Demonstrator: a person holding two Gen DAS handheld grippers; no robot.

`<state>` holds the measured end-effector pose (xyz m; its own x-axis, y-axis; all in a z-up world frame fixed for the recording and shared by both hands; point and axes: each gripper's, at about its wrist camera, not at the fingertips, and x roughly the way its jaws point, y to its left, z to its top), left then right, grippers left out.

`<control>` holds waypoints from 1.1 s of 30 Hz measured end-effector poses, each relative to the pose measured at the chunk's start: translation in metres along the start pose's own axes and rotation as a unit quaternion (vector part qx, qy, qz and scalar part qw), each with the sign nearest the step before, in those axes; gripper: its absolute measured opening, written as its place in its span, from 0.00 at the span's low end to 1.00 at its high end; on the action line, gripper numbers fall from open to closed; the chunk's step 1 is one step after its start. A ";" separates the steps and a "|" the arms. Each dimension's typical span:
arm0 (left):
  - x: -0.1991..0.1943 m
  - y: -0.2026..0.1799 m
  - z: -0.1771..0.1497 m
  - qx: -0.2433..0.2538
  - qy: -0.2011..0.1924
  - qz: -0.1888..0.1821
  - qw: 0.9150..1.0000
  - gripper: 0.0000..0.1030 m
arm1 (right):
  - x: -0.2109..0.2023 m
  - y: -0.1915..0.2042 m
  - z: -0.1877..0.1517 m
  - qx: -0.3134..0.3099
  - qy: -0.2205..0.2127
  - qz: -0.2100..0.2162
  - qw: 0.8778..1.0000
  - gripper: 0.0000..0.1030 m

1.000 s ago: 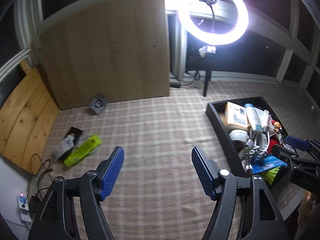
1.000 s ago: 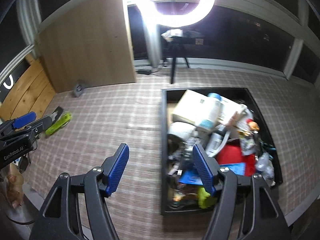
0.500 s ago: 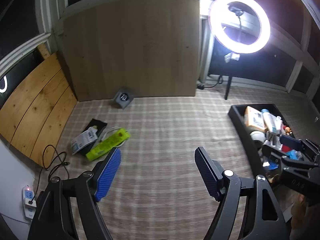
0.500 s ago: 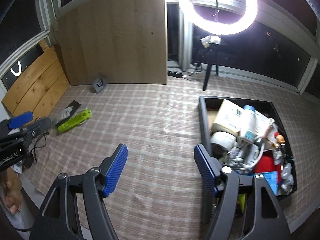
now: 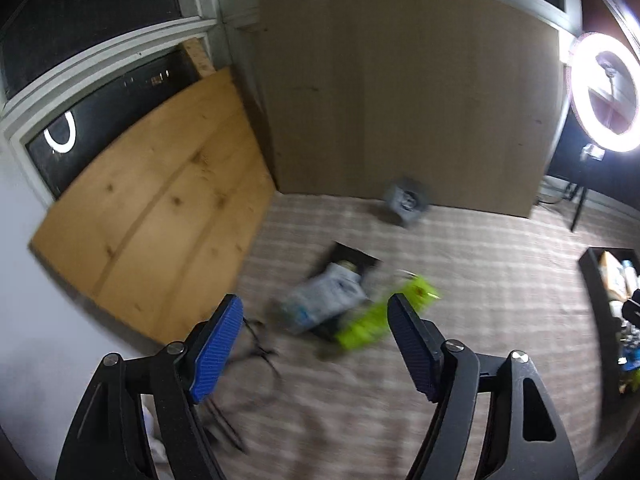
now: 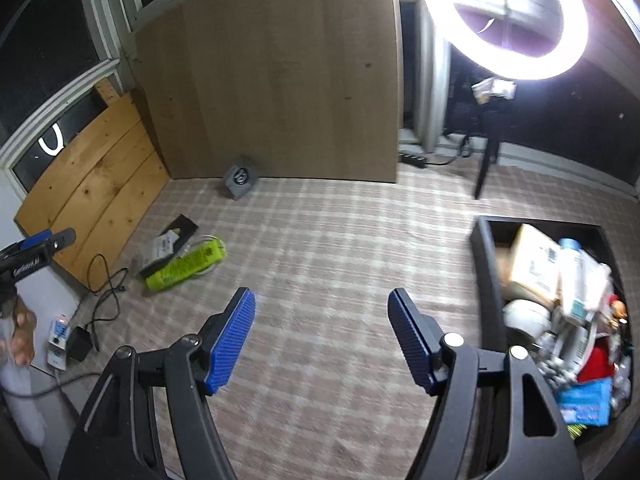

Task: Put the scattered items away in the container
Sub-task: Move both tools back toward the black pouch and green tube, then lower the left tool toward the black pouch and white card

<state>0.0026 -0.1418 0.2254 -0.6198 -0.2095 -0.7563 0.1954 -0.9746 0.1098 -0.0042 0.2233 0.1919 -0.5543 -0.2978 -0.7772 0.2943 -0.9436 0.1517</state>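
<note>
Left wrist view had swung further left since half a second earlier: the pale wooden plank panel (image 5: 152, 216) leaning at the wall now filled the left half, and the black rectangular container (image 5: 600, 304) had slid to the far right edge. The frame was motion-blurred. The right view had also turned left; the container (image 6: 486, 264), crammed with boxes and bottles, sat at its right edge.

Only the right view showed the container's contents clearly, the white power strip (image 6: 58, 340) with black cables on the floor, and a hand (image 6: 20, 336) holding the other tool at far left. Only the left view showed the scattered items close up.

The checked beige carpet (image 6: 320, 248) carried a lime-green oblong packet (image 5: 380, 318), lying just beyond and between the left tongs (image 5: 316, 340), touching a grey-white pouch (image 5: 324, 300) on a flat black card (image 5: 352, 258). Left tongs spread wide, empty. Right tongs (image 6: 322, 336) likewise released and empty, well apart from the packet (image 6: 184, 266).
</note>
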 end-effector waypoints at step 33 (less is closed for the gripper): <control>0.206 -0.021 -0.007 0.234 0.188 -0.024 0.954 0.74 | 0.247 0.117 0.097 -0.090 0.185 0.126 0.970 0.66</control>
<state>-0.1235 -0.1638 0.0628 -0.2863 -0.2066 -0.9356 -0.2413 -0.9295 0.2791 -0.1821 0.0253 0.0773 -0.1389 -0.4113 -0.9008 0.5328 -0.7978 0.2821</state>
